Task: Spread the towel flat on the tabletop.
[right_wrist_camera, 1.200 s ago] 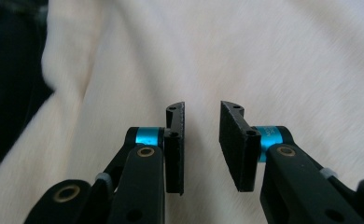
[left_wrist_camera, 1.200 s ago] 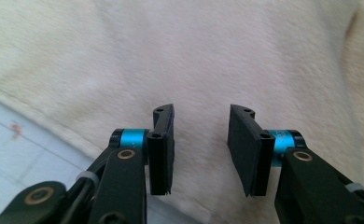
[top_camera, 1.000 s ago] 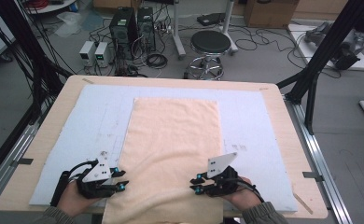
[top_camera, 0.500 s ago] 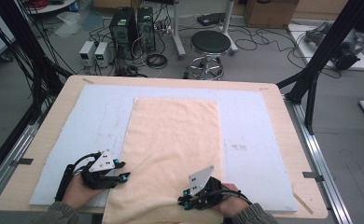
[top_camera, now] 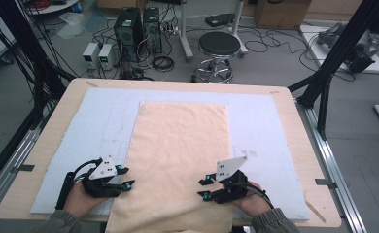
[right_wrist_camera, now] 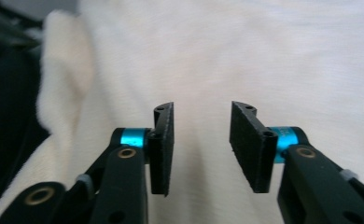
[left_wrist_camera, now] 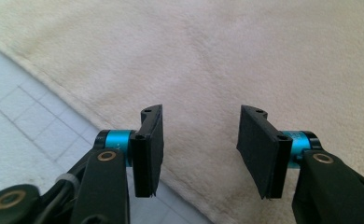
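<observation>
Both tongs have just been opening, nothing pinched between the pads. Left tongs (top_camera: 128,177) gape over the towel's (top_camera: 178,145) 7 o'clock edge; right tongs (top_camera: 203,188) have swung back from its near hem to 5 o'clock. Towel flat mid-counter (top_camera: 294,116); likely regrasp pending.

Both grippers loosen over the towel's near end

The right gripper (top_camera: 203,187) has swung back up toward the cloth's right side after dipping toward the table's near edge; its jaws have just been opening, nothing pinched between them; the left gripper (top_camera: 126,176) has barely shifted, its jaws also just opening above the peach towel (top_camera: 180,145), clear of the fabric.
</observation>
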The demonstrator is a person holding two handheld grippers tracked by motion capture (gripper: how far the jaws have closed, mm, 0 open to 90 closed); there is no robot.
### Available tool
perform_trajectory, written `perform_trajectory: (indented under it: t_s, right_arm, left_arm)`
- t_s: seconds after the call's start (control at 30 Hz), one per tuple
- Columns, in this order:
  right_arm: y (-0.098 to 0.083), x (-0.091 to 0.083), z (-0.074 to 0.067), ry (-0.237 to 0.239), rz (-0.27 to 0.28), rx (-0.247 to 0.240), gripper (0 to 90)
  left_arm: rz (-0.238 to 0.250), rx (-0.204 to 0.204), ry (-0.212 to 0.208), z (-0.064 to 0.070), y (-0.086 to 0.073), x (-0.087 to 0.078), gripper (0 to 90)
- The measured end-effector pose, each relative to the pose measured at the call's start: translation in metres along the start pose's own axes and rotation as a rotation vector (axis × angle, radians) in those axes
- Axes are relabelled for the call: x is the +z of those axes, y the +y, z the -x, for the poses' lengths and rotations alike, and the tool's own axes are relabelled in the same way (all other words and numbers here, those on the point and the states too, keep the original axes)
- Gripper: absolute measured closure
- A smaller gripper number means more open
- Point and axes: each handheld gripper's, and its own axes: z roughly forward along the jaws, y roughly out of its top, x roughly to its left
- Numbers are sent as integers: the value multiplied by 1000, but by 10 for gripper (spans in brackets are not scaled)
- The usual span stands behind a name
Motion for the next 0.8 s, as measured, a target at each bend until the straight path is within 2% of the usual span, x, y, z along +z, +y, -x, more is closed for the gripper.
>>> perform_trajectory:
  t_s: [0.1,0.37,0.5,0.6,0.67,0.8]
  right_arm:
    - [0,-7,9,-65,12,50,474]
    - [-1,-16,34,-174,14,116,338]
    - [0,-20,45,-216,-4,137,303]
    - [5,-25,56,-263,6,132,281]
    - [8,-30,64,-276,21,147,263]
    - [15,-36,78,-284,48,154,260]
  left_arm:
    - [23,-20,17,-4,3,-1,471]
    - [61,-84,48,-15,13,-2,369]
    - [67,-109,66,-22,19,-3,331]
    - [72,-121,82,-27,25,-1,322]
    - [71,-132,82,-32,30,0,315]
    - [81,-129,102,-42,43,2,318]
